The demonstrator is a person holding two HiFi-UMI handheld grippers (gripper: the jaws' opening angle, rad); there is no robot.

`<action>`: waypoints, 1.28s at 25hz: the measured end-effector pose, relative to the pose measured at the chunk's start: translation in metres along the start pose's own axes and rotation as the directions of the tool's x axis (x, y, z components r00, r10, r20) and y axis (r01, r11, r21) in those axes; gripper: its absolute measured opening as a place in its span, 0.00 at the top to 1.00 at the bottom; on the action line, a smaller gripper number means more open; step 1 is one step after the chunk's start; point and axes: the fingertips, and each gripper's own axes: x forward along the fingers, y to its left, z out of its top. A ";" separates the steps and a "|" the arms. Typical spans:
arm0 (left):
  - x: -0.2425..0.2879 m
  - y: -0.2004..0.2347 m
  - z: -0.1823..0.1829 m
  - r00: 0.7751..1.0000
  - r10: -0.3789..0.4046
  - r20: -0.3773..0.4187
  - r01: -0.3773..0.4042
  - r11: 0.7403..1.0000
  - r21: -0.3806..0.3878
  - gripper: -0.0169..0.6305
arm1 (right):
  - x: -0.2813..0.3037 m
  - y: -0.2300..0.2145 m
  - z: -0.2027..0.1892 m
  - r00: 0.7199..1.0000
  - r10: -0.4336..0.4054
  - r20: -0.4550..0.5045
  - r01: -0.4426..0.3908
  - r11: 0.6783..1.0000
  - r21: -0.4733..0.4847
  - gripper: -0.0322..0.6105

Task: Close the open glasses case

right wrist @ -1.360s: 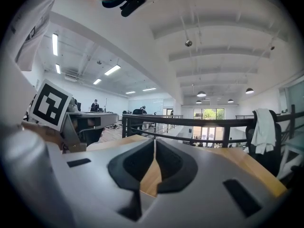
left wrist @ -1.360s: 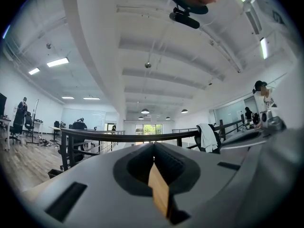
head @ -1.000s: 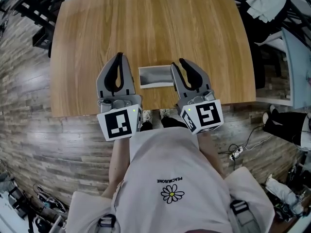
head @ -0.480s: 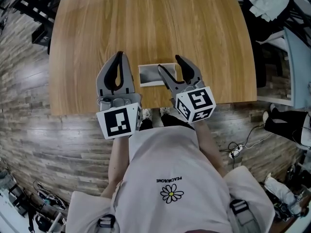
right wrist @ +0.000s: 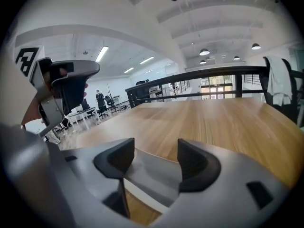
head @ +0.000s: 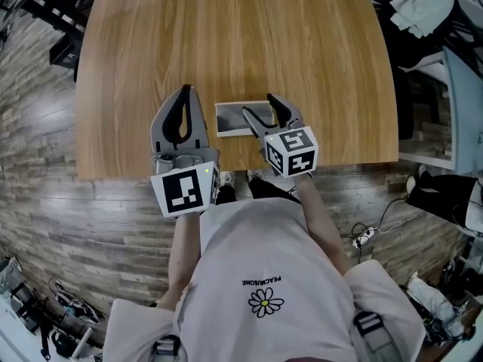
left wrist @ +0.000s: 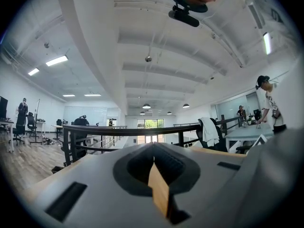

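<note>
glasses case (head: 230, 119) on tabletop (head: 226, 36), between the opening jaws of the right hand-held gripper (head: 259, 104), pads clear; left hand-held gripper (head: 185, 90) closed, empty.

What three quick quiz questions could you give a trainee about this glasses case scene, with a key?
1. True or false: the left claw has its jaws together, with nothing held.
2. The open glasses case lies on: A) the wooden table; B) the floor; C) a chair.
3. Which claw is over the right end of the case?

Key
1. True.
2. A, near the table's front edge.
3. The right claw. Its jaws are opening, and the case shows between them with the pads not pressing on it.
</note>
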 end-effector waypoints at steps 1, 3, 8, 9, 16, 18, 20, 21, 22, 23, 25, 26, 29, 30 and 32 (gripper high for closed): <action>0.000 0.000 -0.001 1.000 0.002 -0.002 -0.002 1.000 -0.002 0.95 | 0.002 -0.002 -0.004 1.000 -0.002 -0.013 0.002 1.000 0.008 0.53; 0.001 0.000 -0.003 1.000 0.004 -0.005 -0.004 1.000 -0.004 0.95 | 0.005 -0.006 -0.012 0.999 -0.011 -0.038 0.012 1.000 0.018 0.53; 0.001 0.000 -0.005 1.000 0.008 -0.012 -0.008 1.000 -0.008 0.95 | 0.009 -0.013 -0.022 0.997 -0.026 -0.079 0.028 0.999 0.020 0.53; 0.001 0.001 -0.005 1.000 0.009 -0.014 -0.009 1.000 -0.009 0.95 | 0.009 -0.013 -0.023 0.996 -0.028 -0.083 0.029 0.999 0.018 0.53; 0.001 0.002 -0.008 1.000 0.010 -0.017 -0.010 1.000 -0.015 0.95 | 0.010 -0.011 -0.024 0.996 -0.030 -0.087 0.030 1.000 0.006 0.53; 0.002 0.000 -0.009 1.000 0.008 -0.018 -0.008 1.000 -0.016 0.95 | 0.008 -0.011 -0.025 0.996 -0.028 -0.087 0.029 1.000 0.005 0.53; 0.002 -0.001 -0.009 1.000 0.004 -0.019 -0.005 1.000 -0.017 0.95 | 0.007 -0.010 -0.027 0.996 -0.027 -0.088 0.028 1.000 0.005 0.53; 0.002 -0.002 -0.009 1.000 0.002 -0.020 -0.002 1.000 -0.017 0.95 | 0.006 -0.009 -0.027 0.996 -0.026 -0.087 0.027 1.000 0.004 0.53; 0.001 -0.003 -0.009 1.000 -0.001 -0.020 0.000 1.000 -0.017 0.95 | 0.004 -0.008 -0.028 0.996 -0.026 -0.085 0.026 1.000 0.004 0.53; 0.001 -0.003 -0.009 1.000 -0.003 -0.020 0.003 1.000 -0.016 0.95 | 0.003 -0.007 -0.028 0.996 -0.025 -0.084 0.026 1.000 0.006 0.53; 0.001 -0.005 -0.008 1.000 -0.009 -0.022 0.008 1.000 -0.015 0.95 | -0.001 -0.004 -0.030 0.996 -0.025 -0.084 0.025 1.000 0.009 0.53; 0.001 -0.005 -0.008 1.000 -0.011 -0.022 0.010 1.000 -0.014 0.95 | -0.003 -0.003 -0.031 0.996 -0.025 -0.084 0.026 1.000 0.010 0.53; 0.001 -0.005 -0.009 1.000 -0.015 -0.022 0.015 1.000 -0.016 0.95 | -0.007 0.000 -0.035 0.996 -0.026 -0.084 0.027 1.000 0.011 0.53; 0.001 -0.006 -0.010 1.000 -0.016 -0.023 0.016 1.000 -0.016 0.95 | -0.009 0.001 -0.037 0.996 -0.025 -0.085 0.027 1.000 0.013 0.53; 0.000 -0.007 -0.010 0.999 -0.020 -0.025 0.020 1.000 -0.017 0.95 | -0.012 0.003 -0.040 0.996 -0.024 -0.089 0.026 0.999 0.020 0.53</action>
